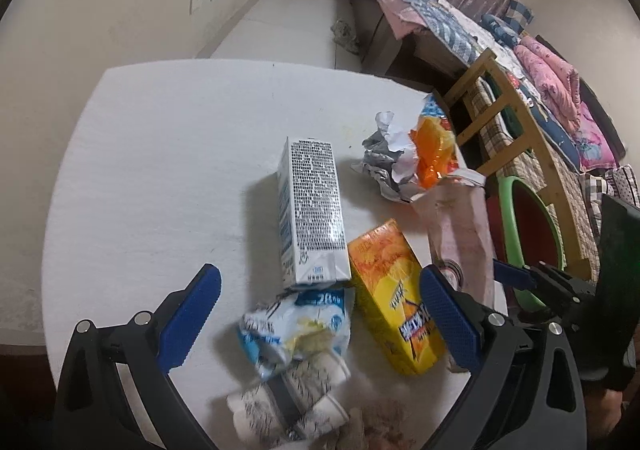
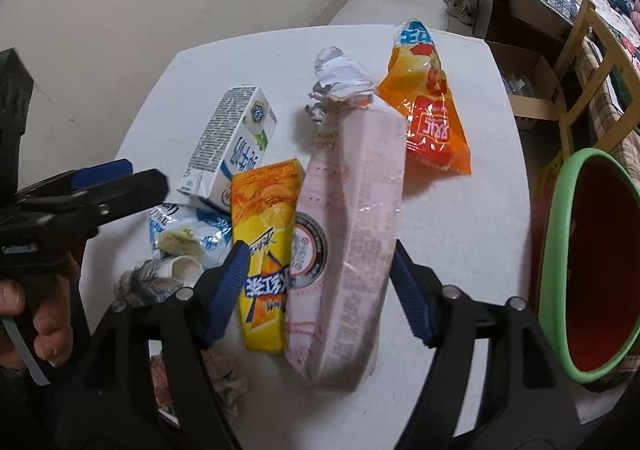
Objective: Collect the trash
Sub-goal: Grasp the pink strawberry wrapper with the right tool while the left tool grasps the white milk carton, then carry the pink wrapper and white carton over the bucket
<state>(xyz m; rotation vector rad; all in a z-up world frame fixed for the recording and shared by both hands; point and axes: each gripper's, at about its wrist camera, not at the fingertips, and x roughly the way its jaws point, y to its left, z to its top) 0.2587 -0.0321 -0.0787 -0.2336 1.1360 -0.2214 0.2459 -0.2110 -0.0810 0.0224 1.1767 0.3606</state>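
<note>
The right gripper (image 2: 318, 290) stands with jaws apart around the pink carton (image 2: 352, 234), pads clear of it, likely lining up a grab toward the red bin (image 2: 592, 270) just beside the table (image 2: 460, 210). The left gripper (image 1: 320, 314) hangs spread over a crumpled blue-white wrapper (image 1: 296, 330).

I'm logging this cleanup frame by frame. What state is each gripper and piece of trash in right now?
left gripper: open, over the blue wrapper, gripping nothing
right gripper: open, pink carton between its fingers, pads not pressing
pink carton: lying flat on the table
yellow carton: lying flat
white carton: lying on its side
blue wrapper: crumpled, torn open
orange bag: lying flat, crinkled
paper: crumpled
bin: open, beside the table
</note>
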